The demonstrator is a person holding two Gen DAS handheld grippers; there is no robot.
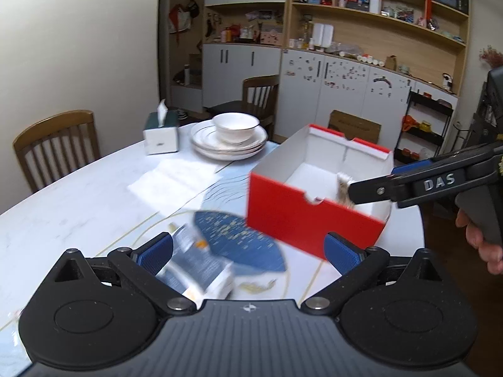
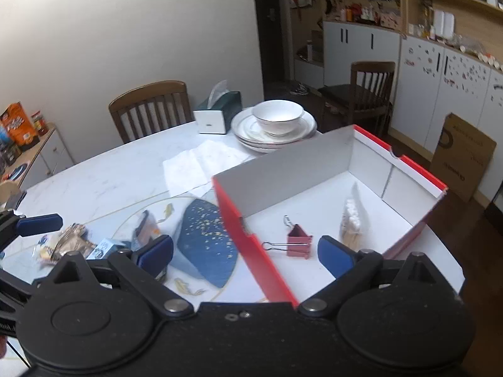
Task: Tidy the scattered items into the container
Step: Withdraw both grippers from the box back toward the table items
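A red box with a white inside [image 1: 314, 220] [image 2: 371, 157] stands on the white table. Inside it lie a red binder clip [image 2: 298, 245] and a clear bag of cotton swabs [image 2: 352, 220]. My right gripper [image 2: 245, 254] is open above the box's near wall, empty; in the left wrist view its fingers [image 1: 371, 190] reach over the box beside the swab bag [image 1: 344, 190]. My left gripper [image 1: 248, 251] is open above the table, with a small blue-and-white carton [image 1: 198, 264] by its left pad. A crumpled snack packet [image 2: 70, 242] and small cartons [image 2: 107, 248] lie at left.
A blue fan-shaped pattern [image 2: 204, 242] is printed on the table. Stacked plates with a bowl [image 2: 276, 122], a tissue box [image 2: 217, 113] and a paper sheet [image 2: 201, 166] sit farther back. Wooden chairs [image 2: 151, 106] stand around the table. The table edge runs right of the box.
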